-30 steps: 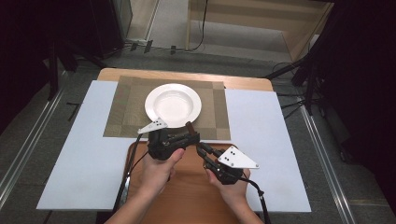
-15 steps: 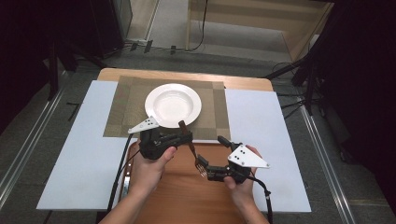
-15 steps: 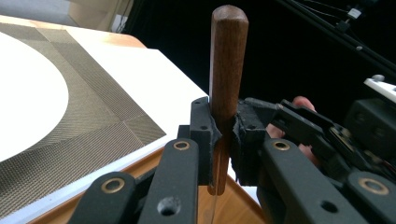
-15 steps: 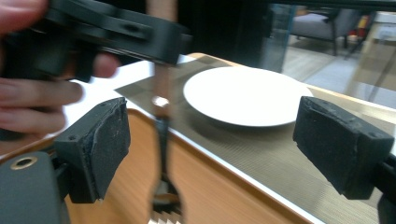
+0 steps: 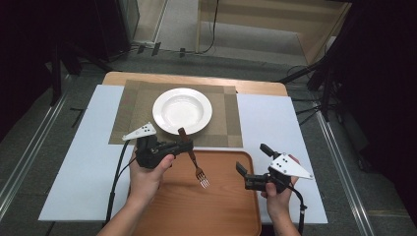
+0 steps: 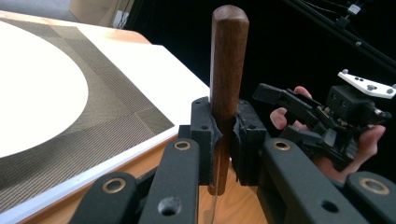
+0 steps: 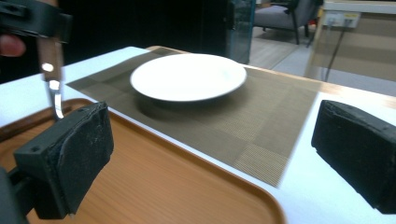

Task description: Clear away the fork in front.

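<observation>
The right gripper [image 5: 247, 160] has just released and drawn away, jaws wide and empty. The left gripper [image 5: 188, 146] alone clenches the fork [image 5: 193, 160] above the tray [image 5: 221, 211], beside the plate [image 5: 182, 110].

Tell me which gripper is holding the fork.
The left gripper, clamped on the fork by its wooden handle over the tray. The right gripper stands open, with nothing between its jaws.

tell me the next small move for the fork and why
Probably carry the fork over to the placemat left of the plate and lower it. The left gripper is shut on its wooden handle, tines hanging above the tray; the right gripper has just been opening, empty.
</observation>
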`<state>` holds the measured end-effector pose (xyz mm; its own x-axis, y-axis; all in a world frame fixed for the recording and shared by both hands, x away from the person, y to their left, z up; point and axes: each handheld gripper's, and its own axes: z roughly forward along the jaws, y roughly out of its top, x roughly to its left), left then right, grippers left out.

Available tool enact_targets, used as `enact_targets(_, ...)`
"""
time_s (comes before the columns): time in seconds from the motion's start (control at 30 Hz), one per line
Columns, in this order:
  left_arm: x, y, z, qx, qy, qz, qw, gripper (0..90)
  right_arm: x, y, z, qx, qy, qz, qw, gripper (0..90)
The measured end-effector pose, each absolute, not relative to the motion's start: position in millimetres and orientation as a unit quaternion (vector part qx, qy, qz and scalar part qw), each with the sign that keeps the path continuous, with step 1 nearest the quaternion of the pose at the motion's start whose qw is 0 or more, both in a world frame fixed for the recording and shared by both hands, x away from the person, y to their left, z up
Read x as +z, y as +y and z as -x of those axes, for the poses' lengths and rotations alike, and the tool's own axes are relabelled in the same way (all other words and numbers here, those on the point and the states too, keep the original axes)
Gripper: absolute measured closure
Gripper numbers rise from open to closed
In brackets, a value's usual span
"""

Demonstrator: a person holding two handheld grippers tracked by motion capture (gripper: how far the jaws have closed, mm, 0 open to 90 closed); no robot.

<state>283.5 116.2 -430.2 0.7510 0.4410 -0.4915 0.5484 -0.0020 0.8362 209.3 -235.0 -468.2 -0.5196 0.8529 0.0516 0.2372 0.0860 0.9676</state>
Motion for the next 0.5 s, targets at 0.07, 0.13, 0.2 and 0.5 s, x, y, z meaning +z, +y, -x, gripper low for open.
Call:
enact_targets(0.07,-430,118,-283,-0.043,0.347,-0.709,0.613,79.7,-471,-243,-208,0.541,0.678,-0.407,0.286,0.0)
enact_targets(0.13,-429,121,-283,-0.044,0.346,-0.710,0.611,79.7,-473,-252,-207,0.537,0.676,-0.415,0.289,0.0)
enact_targets(0.2,-429,124,-282,-0.045,0.346,-0.710,0.612,79.7,-476,-261,-206,0.533,0.672,-0.424,0.291,0.0)
enact_targets(0.5,-428,137,-279,-0.052,0.345,-0.710,0.612,79.7,-486,-298,-200,0.519,0.656,-0.456,0.303,0.0)
